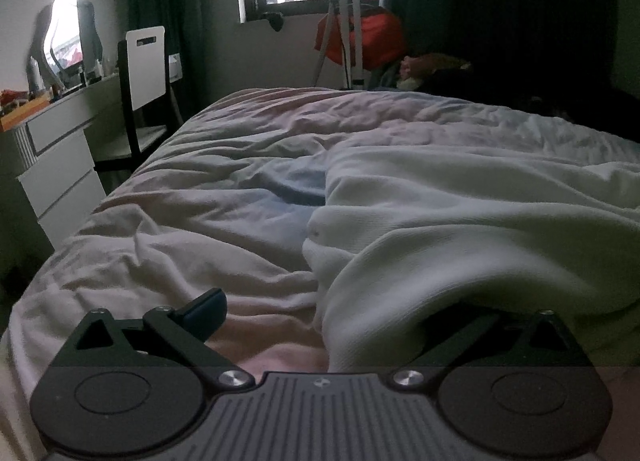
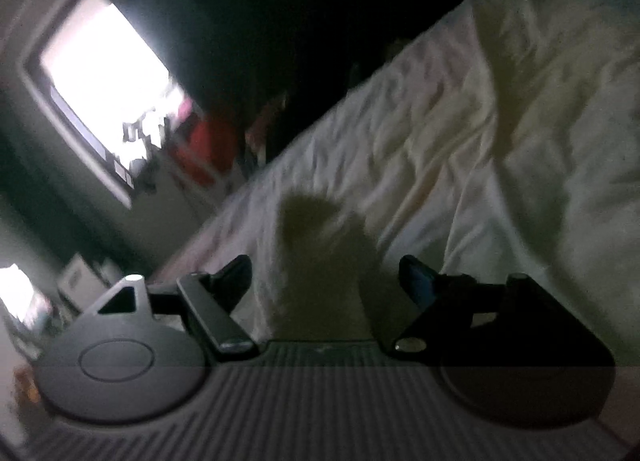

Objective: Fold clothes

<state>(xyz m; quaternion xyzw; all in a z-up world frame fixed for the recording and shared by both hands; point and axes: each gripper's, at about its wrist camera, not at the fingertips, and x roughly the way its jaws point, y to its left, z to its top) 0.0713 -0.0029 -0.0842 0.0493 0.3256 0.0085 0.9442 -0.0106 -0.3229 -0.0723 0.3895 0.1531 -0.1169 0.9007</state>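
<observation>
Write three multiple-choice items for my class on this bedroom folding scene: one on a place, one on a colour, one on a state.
1. Where does the chair stand?
A. beside the dresser
B. on the bed
C. under the window

2. What colour is the garment on the bed?
A. red
B. white
C. black

3. How are the right hand-held gripper fingers?
A. spread apart
B. pressed together
C. out of view

Answers: 1 A, it stands next to the white dresser. 2 B, the knit is white. 3 A, the fingers stand apart with white fabric between them.
</observation>
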